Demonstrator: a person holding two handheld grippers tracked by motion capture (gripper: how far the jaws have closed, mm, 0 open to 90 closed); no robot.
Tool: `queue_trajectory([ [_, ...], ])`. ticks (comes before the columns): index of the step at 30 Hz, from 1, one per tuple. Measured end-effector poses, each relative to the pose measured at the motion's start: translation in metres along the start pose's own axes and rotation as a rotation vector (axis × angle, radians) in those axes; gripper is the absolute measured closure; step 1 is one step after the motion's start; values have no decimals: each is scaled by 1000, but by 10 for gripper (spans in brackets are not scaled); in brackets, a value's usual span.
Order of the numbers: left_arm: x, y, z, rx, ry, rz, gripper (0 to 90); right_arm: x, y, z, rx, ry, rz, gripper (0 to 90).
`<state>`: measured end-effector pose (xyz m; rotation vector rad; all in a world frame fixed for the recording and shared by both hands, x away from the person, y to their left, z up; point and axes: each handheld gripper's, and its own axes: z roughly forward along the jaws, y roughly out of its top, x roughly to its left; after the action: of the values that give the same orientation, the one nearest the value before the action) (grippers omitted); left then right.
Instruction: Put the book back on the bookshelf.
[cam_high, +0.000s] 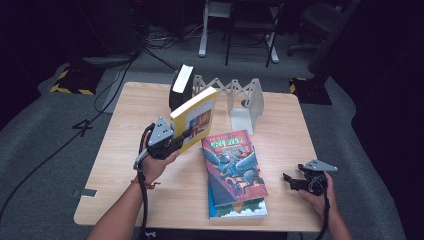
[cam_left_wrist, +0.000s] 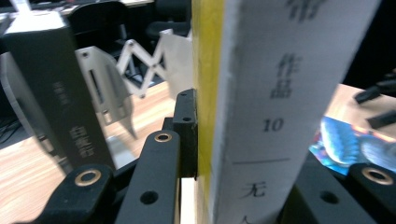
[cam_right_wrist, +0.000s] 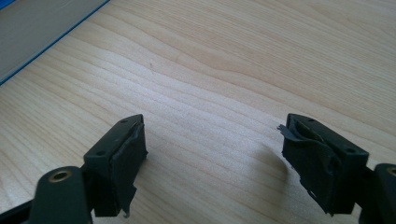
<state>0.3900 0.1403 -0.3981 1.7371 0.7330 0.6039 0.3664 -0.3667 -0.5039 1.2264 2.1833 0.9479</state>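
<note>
Wooden table (cam_high: 125, 165) — left gripper (cam_high: 186, 134) pinches yellow book (cam_high: 197, 117), right gripper (cam_high: 290, 181) spread, empty.

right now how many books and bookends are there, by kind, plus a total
Books: 4 – yellow book clamped in the left tongs, black book standing in the rack, red-covered book lying on the blue-edged book.
Expandable white book rack: 1.
Total: 5.
The right tongs hold nothing.
</note>
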Motion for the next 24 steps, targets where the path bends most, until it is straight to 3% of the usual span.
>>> queue_trajectory([
  [12,19,-6,14,25,95,-37,753,-1,0,1,3,3,8,210],
  [21,36,-13,26,44,208,-107,752,-1,0,1,3,3,10,212],
  [24,37,-15,29,46,216,-115,752,-1,0,1,4,3,10,212],
])
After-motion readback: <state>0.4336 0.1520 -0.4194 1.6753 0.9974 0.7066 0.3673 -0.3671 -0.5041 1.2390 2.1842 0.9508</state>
